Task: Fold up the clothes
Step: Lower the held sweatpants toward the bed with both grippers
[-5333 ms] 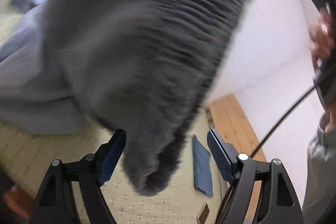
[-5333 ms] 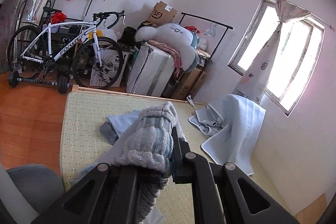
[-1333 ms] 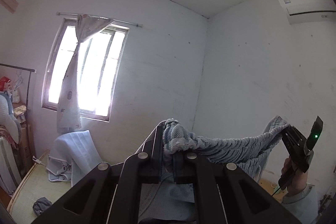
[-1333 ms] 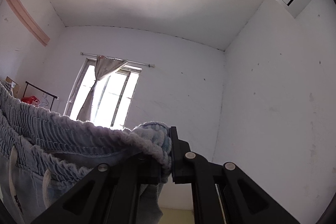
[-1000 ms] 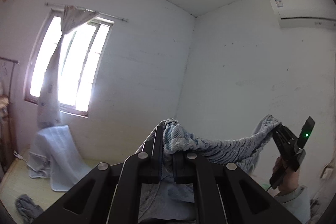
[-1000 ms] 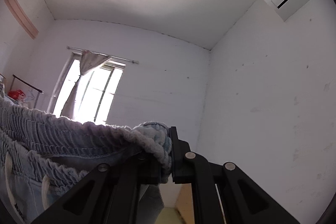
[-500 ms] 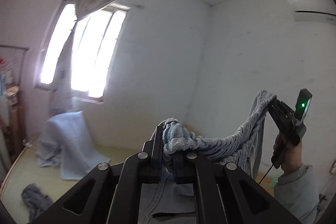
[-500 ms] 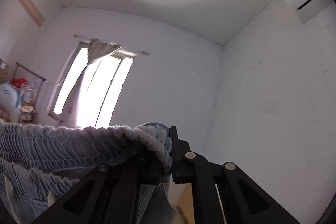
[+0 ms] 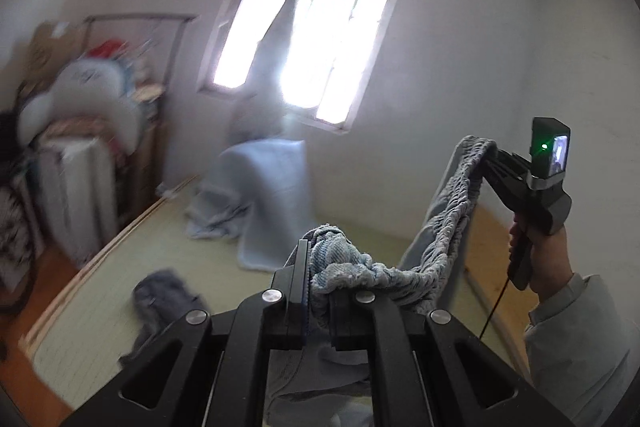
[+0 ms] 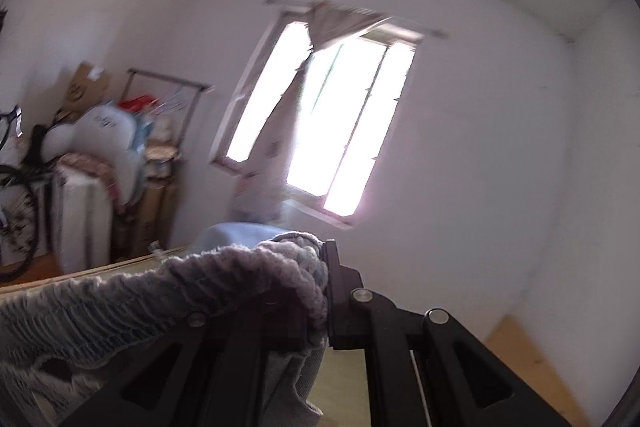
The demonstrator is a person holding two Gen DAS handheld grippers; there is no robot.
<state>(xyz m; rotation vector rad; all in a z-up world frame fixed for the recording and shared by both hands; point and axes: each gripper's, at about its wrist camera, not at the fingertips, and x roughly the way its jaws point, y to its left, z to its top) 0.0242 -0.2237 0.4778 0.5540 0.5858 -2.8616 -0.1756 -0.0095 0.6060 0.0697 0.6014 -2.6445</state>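
Pinching one ribbed waistband (image 9: 436, 243) between them, two grippers, left (image 9: 318, 291) and right (image 10: 316, 291), have jaws clamped.

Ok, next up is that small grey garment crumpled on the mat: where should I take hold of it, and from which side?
Take the grey garment at its upper edge, the end nearer the window, coming straight down from above. It lies as a low crumpled heap on the mat, so a side approach would likely just push it. Blur hides any hem or waistband, so pick a raised fold.
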